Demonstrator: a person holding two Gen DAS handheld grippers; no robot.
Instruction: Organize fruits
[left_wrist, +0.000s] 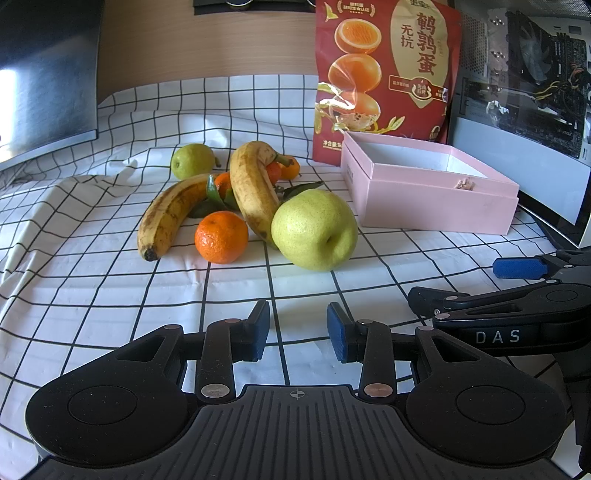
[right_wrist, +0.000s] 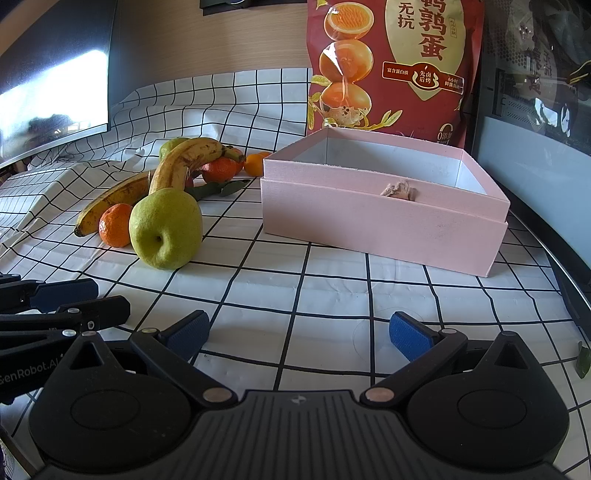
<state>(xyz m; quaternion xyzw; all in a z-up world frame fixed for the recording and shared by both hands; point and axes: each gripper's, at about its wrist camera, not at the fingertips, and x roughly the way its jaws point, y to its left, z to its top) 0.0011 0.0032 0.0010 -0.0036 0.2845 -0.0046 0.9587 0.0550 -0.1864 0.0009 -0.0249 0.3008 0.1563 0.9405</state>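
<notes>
A pile of fruit lies on the checked cloth: a large green pear (left_wrist: 314, 229) (right_wrist: 166, 228), two spotted bananas (left_wrist: 254, 184) (left_wrist: 170, 216) (right_wrist: 188, 164), a tangerine (left_wrist: 221, 236) (right_wrist: 115, 225) in front, more tangerines (left_wrist: 288, 167) behind with leaves, and a small green pear (left_wrist: 192, 161) at the back. An open pink box (left_wrist: 428, 188) (right_wrist: 384, 210) stands to the right of the pile. My left gripper (left_wrist: 298, 330) is open and empty, short of the pear. My right gripper (right_wrist: 298, 332) is open wide and empty, in front of the box.
A tall red snack bag (left_wrist: 384, 74) (right_wrist: 391, 66) stands behind the box. A monitor (left_wrist: 44, 74) is at the left, a computer case (left_wrist: 524, 92) at the right. The cloth is bunched up at the left (left_wrist: 44, 192). A leaf scrap (right_wrist: 583, 360) lies at the right.
</notes>
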